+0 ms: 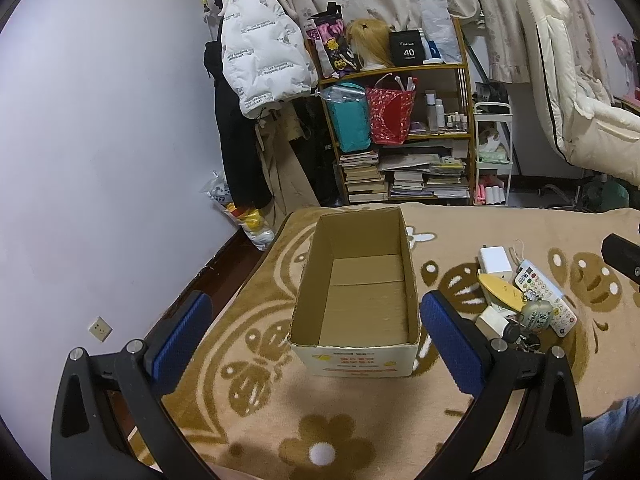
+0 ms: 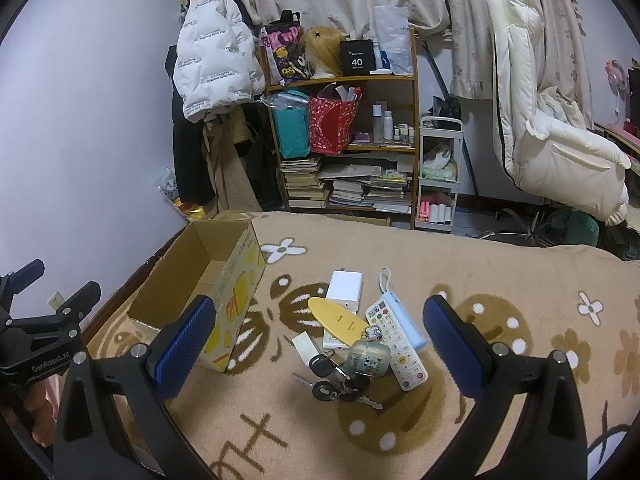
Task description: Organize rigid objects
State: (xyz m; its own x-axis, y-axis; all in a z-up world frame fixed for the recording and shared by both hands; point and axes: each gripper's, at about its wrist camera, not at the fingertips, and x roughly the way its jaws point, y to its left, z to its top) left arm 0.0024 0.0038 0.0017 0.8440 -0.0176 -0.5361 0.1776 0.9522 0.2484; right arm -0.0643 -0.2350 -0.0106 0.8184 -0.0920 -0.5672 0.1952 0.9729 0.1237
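From the left wrist camera, the left gripper (image 1: 316, 332) hangs over a patterned blanket (image 1: 360, 432) with its blue-padded fingers (image 1: 182, 332) spread wide and nothing between them; straight ahead, in the gap, sits an open cardboard box (image 1: 356, 350), its inside bare. To the right of the box lies a cluster of small items: a white charger (image 1: 495, 259), a yellow oval piece (image 1: 502, 291), a white remote (image 1: 546, 292), a small pouch keychain (image 1: 538, 317) and a bunch of keys (image 1: 520, 338), partly hidden behind the right finger. A dark part at the right edge may be the other tool, though too little shows to be sure. From the right wrist camera, the right gripper (image 2: 320, 340) is likewise released, fingers (image 2: 454, 340) wide apart above the blanket (image 2: 520, 280), framing the same pile: charger (image 2: 344, 290), yellow oval piece (image 2: 338, 320), remote (image 2: 396, 340), a pale blue power bank (image 2: 404, 320) beside it, the pouch keychain (image 2: 368, 358) and keys (image 2: 336, 384) nearest. The box (image 2: 236, 308) stands left of the pile, apart from it, and the left tool's black frame (image 2: 44, 332) shows at the left edge
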